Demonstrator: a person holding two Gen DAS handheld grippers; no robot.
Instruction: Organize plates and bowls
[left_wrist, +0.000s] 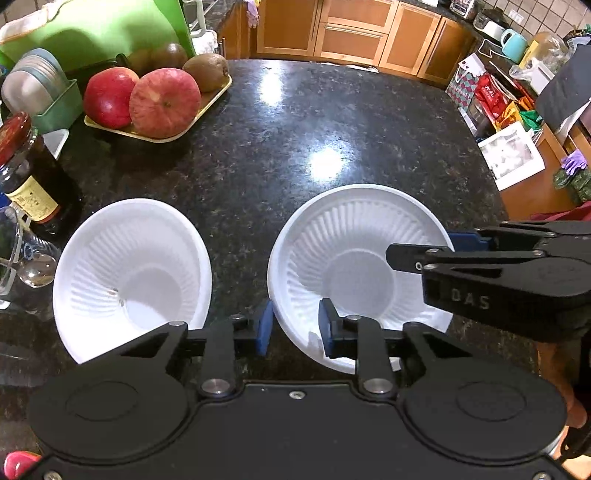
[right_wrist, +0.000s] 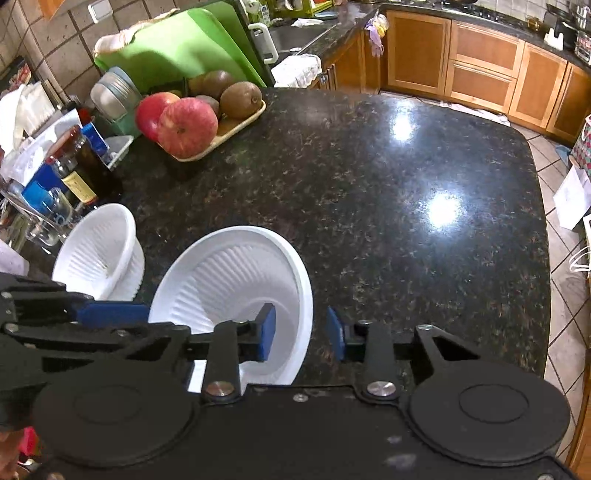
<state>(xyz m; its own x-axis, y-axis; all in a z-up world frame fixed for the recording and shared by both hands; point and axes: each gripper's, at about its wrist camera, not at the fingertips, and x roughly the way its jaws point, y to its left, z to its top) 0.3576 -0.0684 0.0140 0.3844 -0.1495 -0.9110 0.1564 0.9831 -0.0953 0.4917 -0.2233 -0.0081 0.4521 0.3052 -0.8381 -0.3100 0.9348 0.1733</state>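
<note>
A dark speckled stone counter (left_wrist: 332, 110) fills most of the room's middle, with wooden cabinets (left_wrist: 351, 33) along the far wall. At the far left a green cutting board (right_wrist: 184, 48) leans upright.

Two black tools with blue pads reach down over the near edge. The left gripper (left_wrist: 295, 325) straddles the near-left rim of the right bowl (left_wrist: 354, 240), one pad outside the wall and the other inside. A clear gap shows on both sides of the thin rim, so it is released, not grasping. The right gripper (right_wrist: 302, 332) straddles the same bowl's right rim, one pad inside and one outside over bare stone. It too stands loose around the wall without pinching it.

This white ribbed bowl sits upright on the counter near the front edge. The left bowl (left_wrist: 122, 258), also white and ribbed, stands just beside it to the left, apart from it, on a ribbed white plate (right_wrist: 137, 269).

Farther back on the left, a pale tray (left_wrist: 214, 96) carries red apples (left_wrist: 164, 101) and brown kiwis (left_wrist: 207, 70). A dark sauce bottle (left_wrist: 33, 184) stands at the left edge, near the left bowl.
</note>
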